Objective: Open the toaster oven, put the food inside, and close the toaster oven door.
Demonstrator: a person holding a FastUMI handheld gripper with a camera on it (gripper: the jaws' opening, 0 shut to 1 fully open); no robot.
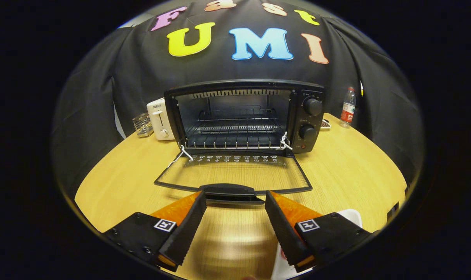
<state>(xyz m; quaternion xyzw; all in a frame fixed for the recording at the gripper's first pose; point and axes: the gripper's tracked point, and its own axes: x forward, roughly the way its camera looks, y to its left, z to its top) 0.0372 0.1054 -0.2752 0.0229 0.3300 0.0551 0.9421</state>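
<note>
A black toaster oven (pixel 245 116) stands on the round wooden table (pixel 348 171), its glass door (pixel 233 173) folded down flat toward me. The cavity is lit enough to show a wire rack (pixel 235 134) with nothing on it. The door's black handle (pixel 229 191) lies just ahead of my fingertips. My gripper (pixel 235 202) is open, its two fingers spread wide either side of the handle's near edge, holding nothing. A white plate (pixel 352 216) peeks out behind the right finger; whatever food is on it is hidden.
A white pop-up toaster (pixel 160 118) and a small wire rack (pixel 142 124) stand left of the oven. A plastic water bottle (pixel 348 108) stands at the back right of the table, with a small object (pixel 325 124) beside the oven.
</note>
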